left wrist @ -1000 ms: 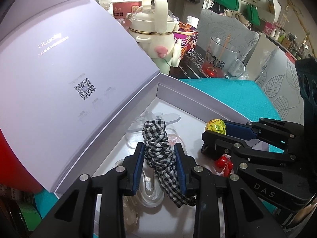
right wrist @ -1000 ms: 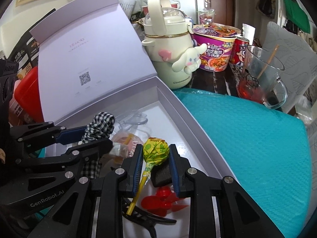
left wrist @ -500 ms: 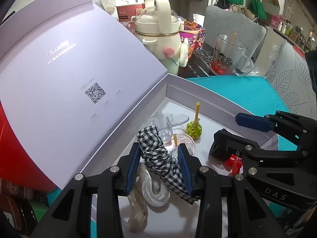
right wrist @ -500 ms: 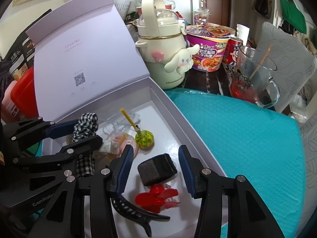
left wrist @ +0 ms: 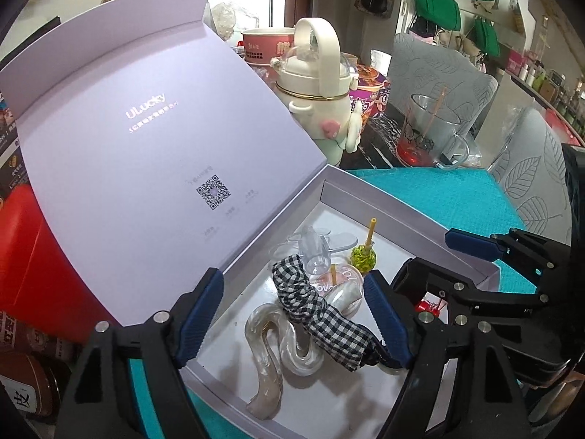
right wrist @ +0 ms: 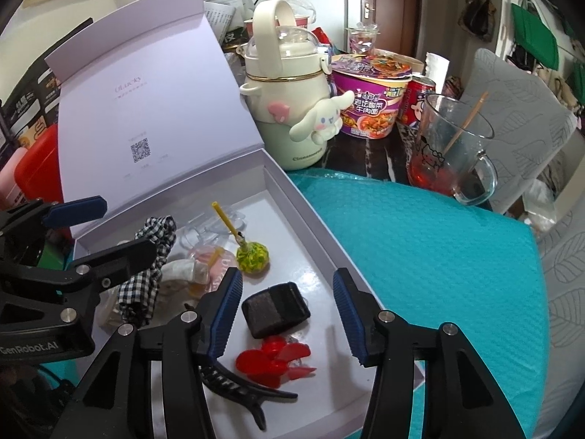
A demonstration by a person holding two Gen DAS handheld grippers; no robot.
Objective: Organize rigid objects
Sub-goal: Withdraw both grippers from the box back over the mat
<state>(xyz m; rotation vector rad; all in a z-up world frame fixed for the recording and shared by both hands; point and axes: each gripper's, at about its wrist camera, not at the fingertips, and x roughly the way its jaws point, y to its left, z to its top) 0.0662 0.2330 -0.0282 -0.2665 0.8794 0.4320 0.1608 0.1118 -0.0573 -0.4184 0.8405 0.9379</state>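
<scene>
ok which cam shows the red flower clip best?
Right wrist: the red flower clip lies whole and unobstructed on the box floor. Left wrist shows only a red sliver behind the right gripper.

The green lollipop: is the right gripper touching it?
Apart. In the right wrist view the lollipop lies in the box beyond the right gripper, whose open fingers clear it.

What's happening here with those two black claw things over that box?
A person is tidying small items into an open lavender box, holding a gripper in each hand. The left gripper has just been opening and now stands open around a checkered scrunchie lying in the box. The right gripper has also just been opening; a yellow-green lollipop lies free just beyond it. A dark sponge-like block sits untouched between its fingers.
</scene>
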